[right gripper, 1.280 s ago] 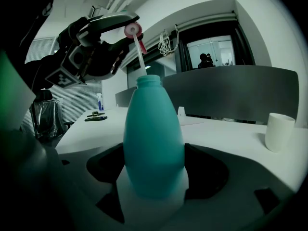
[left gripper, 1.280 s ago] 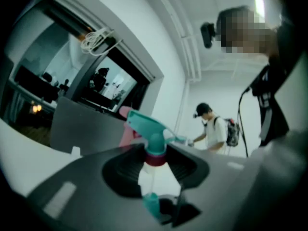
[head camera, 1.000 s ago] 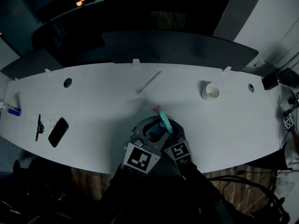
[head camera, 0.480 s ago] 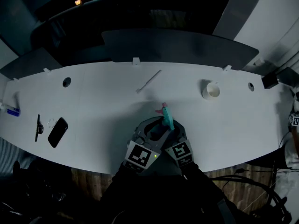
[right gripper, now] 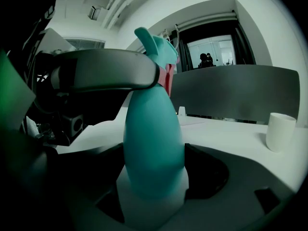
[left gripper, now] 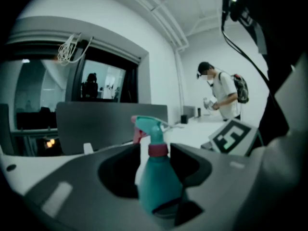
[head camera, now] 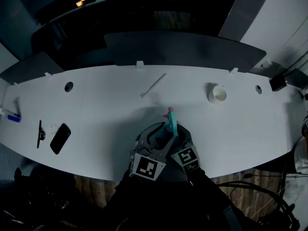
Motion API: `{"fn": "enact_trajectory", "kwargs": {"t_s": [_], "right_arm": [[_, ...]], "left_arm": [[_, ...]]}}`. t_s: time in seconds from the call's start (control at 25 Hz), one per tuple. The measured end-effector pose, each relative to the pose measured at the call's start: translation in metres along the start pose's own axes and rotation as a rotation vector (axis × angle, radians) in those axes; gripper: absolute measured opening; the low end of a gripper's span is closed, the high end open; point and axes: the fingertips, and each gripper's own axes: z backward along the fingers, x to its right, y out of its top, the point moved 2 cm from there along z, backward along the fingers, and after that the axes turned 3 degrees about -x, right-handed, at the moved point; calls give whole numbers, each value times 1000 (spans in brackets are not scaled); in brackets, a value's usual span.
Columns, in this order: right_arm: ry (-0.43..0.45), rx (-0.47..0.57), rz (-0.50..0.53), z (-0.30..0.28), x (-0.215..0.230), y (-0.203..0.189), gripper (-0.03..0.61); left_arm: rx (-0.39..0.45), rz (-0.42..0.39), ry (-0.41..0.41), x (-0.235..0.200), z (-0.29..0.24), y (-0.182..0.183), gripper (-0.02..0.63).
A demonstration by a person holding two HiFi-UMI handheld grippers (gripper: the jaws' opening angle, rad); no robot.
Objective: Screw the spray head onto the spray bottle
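A teal spray bottle stands upright on the white table near its front edge, with the teal spray head and pink collar on its neck. My right gripper is shut on the bottle's lower body, a jaw against each side. My left gripper reaches in at collar height. Its jaws are opening, the bottle still stands between them, and a gap shows on the left side. In the right gripper view one left jaw crosses the neck as a grey bar.
A white cup stands at the back right, a thin white stick lies at the back middle. A black phone and a dark pen lie far left. A grey partition runs behind. A person stands far off.
The spray head's pink tip has swung slightly right and the bottle stands straighter. The left gripper's marker cube has slid a little toward me.
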Motion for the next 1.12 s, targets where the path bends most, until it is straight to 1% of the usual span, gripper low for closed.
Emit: {"fn": "enact_trajectory", "kwargs": {"t_s": [0.16,0.28,0.36,0.52,0.56,0.6,0.72,0.8,0.96,1.04,1.12], "right_arm": [[-2,-1,2,1,0,1,388],[-7,0,-1,1,0,1,387],[-8,0,-4,1,0,1,387],[-9,0,-3,1,1,1,387],[-9,0,-3,1,1,1,387],[-9,0,-3,1,1,2,387],[-9,0,-5,1,1,2,387],[-9,-1,-3,1,0,1,387],[-1,-3,21,1,-3,2,387],[2,-4,31,1,-4,2,387],[2,-4,29,2,-4,2,387]], "left_arm": [[-22,-70,86,-1,9,12,241],[-45,-123,149,1,3,19,253],[-55,-136,174,2,-3,20,253],[-54,-78,176,-4,-9,25,247],[-49,-75,174,-4,-9,27,224],[-41,-81,171,-3,-8,28,185],[-12,-105,170,3,-3,30,116],[3,-93,175,5,1,28,95],[33,-40,183,4,9,26,95],[61,-19,191,4,12,27,95],[107,39,197,2,13,28,95]]}}
